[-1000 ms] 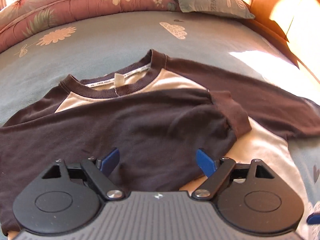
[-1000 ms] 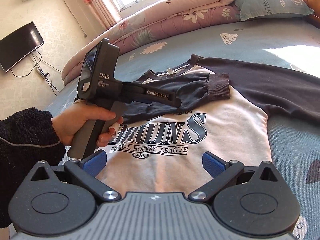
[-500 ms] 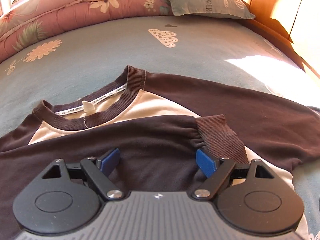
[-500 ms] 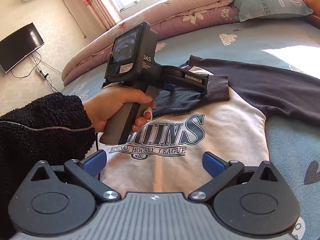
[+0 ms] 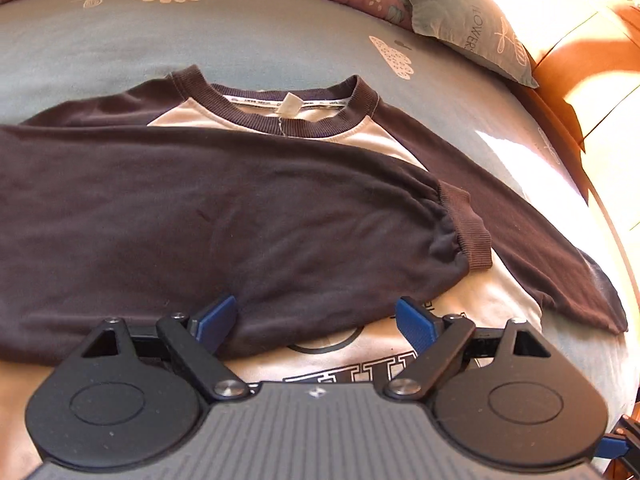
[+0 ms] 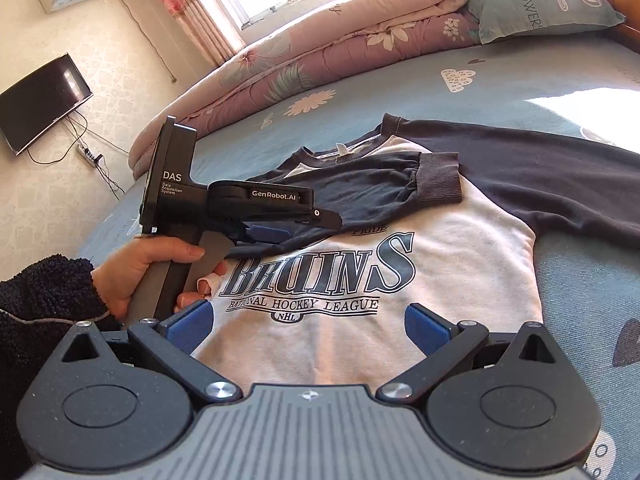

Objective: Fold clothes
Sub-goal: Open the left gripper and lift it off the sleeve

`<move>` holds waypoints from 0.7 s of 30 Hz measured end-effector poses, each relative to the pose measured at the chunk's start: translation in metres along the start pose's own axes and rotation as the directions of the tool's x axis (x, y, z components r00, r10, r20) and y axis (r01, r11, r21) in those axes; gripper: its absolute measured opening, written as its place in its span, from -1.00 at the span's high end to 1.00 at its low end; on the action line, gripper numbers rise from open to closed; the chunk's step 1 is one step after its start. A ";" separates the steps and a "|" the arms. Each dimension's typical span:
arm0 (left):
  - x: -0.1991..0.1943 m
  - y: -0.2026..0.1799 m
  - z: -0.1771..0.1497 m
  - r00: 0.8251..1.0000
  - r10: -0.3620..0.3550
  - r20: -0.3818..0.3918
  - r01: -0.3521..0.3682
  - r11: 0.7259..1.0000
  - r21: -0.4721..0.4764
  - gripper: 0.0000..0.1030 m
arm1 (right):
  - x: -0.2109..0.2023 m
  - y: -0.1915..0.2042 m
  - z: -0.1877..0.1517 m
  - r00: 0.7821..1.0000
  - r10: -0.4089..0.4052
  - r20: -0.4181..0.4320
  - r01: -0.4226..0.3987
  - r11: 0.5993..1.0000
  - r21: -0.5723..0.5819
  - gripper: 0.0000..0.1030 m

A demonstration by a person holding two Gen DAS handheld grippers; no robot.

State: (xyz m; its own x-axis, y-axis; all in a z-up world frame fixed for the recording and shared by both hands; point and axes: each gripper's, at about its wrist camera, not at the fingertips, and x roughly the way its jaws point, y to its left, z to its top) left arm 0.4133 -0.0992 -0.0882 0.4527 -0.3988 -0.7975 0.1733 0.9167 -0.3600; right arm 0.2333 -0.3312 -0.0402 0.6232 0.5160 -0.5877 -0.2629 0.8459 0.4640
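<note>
A white sweatshirt (image 6: 360, 280) with dark sleeves and a hockey print lies face up on the bed. Its left-hand sleeve (image 5: 240, 220) is folded across the chest, the ribbed cuff (image 5: 464, 224) at the right. The other sleeve (image 6: 560, 176) lies spread out to the right. My left gripper (image 5: 316, 320) hovers over the folded sleeve's lower edge, jaws wide and opening; the cloth lies under the gap and the pads do not press it. The right wrist view shows the left gripper (image 6: 316, 228) from the side, held in a hand (image 6: 152, 268). My right gripper (image 6: 308, 326) stands open above the hem, holding nothing.
A rolled floral quilt (image 6: 320, 52) and a grey-blue pillow (image 6: 536, 0) lie along the bed's far side. A wooden bed frame (image 5: 580, 60) borders the right. A television (image 6: 40, 100) hangs on the wall at the left. The blue sheet (image 6: 580, 288) surrounds the shirt.
The left gripper swung right and up over the sleeve, then came back down to the left and rolled. The sleeve stays folded on the chest. The right gripper has not moved.
</note>
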 end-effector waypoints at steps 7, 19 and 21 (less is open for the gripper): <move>-0.034 0.022 0.004 0.992 0.103 0.074 -0.101 0.994 -0.033 -0.71 | 0.004 -0.004 0.002 1.000 -0.001 -0.005 0.001 0.999 0.033 -1.00; -0.058 0.011 -0.028 1.000 0.024 0.016 -0.025 0.997 0.071 -0.72 | 0.013 -0.011 0.005 0.999 -0.024 -0.023 0.025 0.998 0.056 -1.00; -0.058 0.020 -0.041 0.999 0.050 -0.012 -0.050 0.998 0.035 -0.73 | 0.014 -0.012 0.005 0.999 -0.029 -0.025 0.031 0.998 0.060 -1.00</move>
State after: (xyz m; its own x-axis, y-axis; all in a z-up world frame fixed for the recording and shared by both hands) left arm 0.3545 -0.0585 -0.0695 0.4500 -0.3527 -0.8204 0.1808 0.9357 -0.3030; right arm 0.2489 -0.3351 -0.0509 0.6120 0.4944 -0.6173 -0.1992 0.8517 0.4847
